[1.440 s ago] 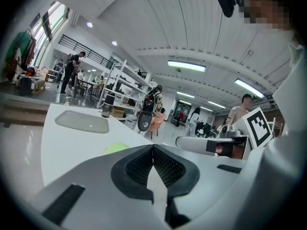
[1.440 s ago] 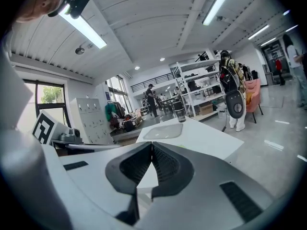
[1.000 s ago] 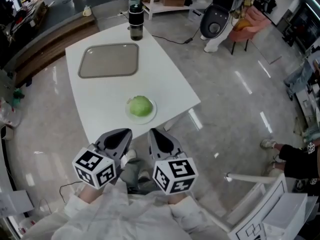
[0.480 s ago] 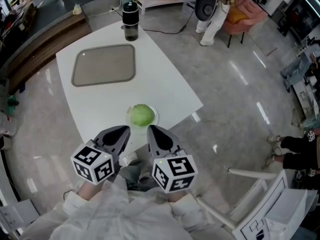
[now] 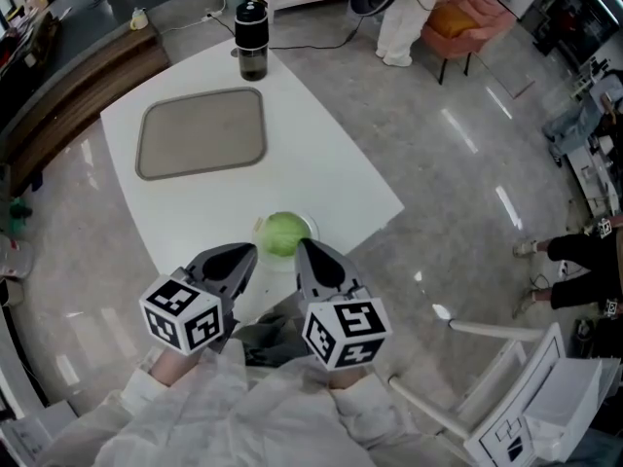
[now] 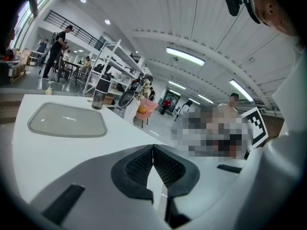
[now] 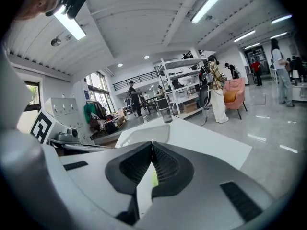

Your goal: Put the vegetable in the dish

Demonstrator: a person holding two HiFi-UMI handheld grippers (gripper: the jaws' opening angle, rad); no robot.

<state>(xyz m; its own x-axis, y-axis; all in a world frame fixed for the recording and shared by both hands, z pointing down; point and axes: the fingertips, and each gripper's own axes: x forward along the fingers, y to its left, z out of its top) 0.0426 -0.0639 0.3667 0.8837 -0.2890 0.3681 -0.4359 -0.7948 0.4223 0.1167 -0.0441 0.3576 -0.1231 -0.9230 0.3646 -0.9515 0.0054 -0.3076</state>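
Note:
A green round cabbage [image 5: 283, 233] lies in a small white dish [image 5: 306, 224] near the front edge of the white table [image 5: 321, 163]. My left gripper [image 5: 245, 253] hovers just left of it and my right gripper [image 5: 306, 250] just right of it, both at the table's near edge, both shut and holding nothing. In the left gripper view the left gripper [image 6: 153, 147] shows its jaws pressed together over the table. In the right gripper view the right gripper [image 7: 152, 145] is likewise shut, with a sliver of green cabbage [image 7: 154, 178] seen through the slit below the tips.
A grey tray [image 5: 201, 131] lies on the far half of the table, with a dark bottle [image 5: 251, 43] at the far edge. A white chair frame [image 5: 506, 358] stands at the right. People stand around the room beyond.
The view has shifted so the table and the cabbage in its dish sit nearer to both grippers. Both grippers stay shut, side by side.

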